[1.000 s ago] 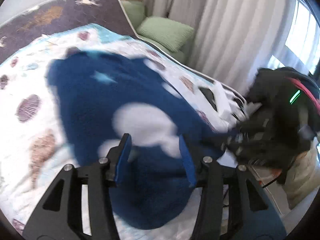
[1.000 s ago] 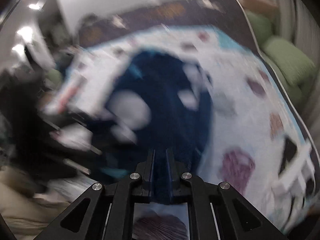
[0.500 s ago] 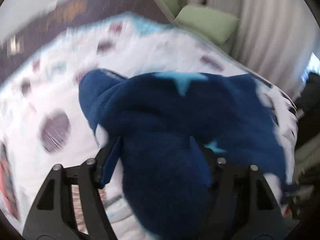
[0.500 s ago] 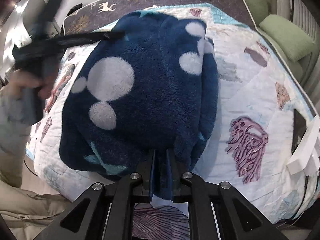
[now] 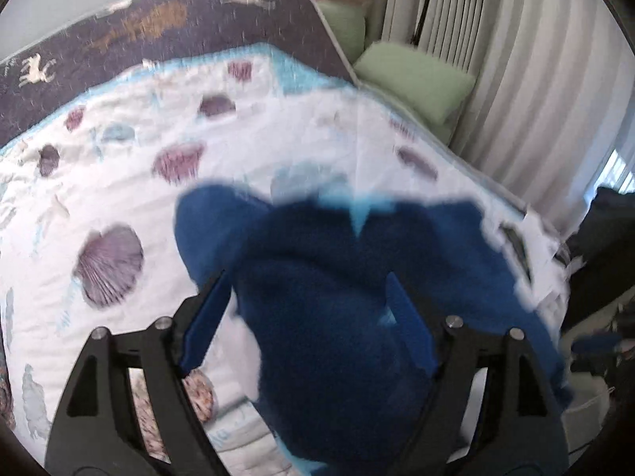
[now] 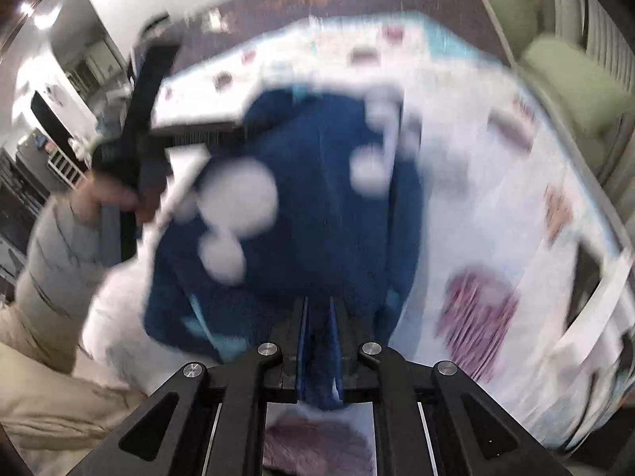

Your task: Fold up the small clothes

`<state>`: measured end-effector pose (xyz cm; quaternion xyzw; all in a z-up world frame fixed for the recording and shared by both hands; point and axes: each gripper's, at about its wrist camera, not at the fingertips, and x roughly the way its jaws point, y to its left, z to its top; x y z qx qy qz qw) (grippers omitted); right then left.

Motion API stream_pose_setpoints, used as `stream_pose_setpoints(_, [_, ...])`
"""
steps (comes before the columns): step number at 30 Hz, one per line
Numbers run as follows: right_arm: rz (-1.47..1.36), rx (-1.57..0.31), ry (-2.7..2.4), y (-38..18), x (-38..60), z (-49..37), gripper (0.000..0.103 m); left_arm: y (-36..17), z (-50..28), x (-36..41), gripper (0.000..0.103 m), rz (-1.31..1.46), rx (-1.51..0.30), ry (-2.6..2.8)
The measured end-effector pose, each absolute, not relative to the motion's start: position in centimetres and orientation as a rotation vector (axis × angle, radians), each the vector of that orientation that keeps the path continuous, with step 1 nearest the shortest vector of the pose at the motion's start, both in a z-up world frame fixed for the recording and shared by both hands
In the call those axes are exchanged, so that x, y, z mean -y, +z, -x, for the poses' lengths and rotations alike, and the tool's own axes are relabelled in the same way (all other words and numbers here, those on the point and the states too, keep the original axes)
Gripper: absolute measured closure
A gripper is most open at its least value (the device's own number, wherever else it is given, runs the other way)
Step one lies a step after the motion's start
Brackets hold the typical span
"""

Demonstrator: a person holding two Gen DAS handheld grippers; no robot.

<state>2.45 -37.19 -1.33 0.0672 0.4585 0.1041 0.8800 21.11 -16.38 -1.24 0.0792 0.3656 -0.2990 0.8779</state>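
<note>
From the left wrist, the left hand-held gripper (image 5: 305, 317) stands with jaws apart, having just been opening, the blue fleece garment (image 5: 357, 277) bunched between them on the shell-print quilt (image 5: 119, 158) of the bed, apparently released. From the right wrist, the right hand-held gripper (image 6: 319, 333) is clamped on the garment's near edge, the fabric doubled over ahead. A fold looks just laid; next likely calls for the left to regrip.

Soft daylight enters through the curtains (image 5: 528, 91) at the right of the left wrist view, both fisheye frames bend and darken at their rims, and motion blur smears the right wrist view most, especially the quilt (image 6: 496, 182).
</note>
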Motion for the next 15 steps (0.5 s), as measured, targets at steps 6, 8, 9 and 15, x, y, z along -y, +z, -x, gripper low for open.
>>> stream_pose_setpoints(6, [-0.081, -0.862, 0.197, 2.0, 36.1, -8.8, 0.081, -0.9, -24.5, 18.2, 0.022, -0.262, -0.749, -0.525])
stream_pose_setpoints(8, [-0.109, -0.899, 0.188, 1.0, 36.1, -12.0, 0.081, -2.9, -26.5, 19.0, 0.023, -0.288, -0.813, -0.503])
stream_pose_setpoints(9, [-0.138, -0.924, 0.164, 0.1, 36.4, -14.2, 0.081, -4.0, -27.4, 19.2, 0.023, -0.293, -0.842, -0.498])
stream_pose_setpoints(15, [-0.162, -1.05, 0.071, -8.5, 37.4, -19.6, 0.085, -10.4, -29.3, 19.0, 0.02, -0.215, -0.917, -0.504])
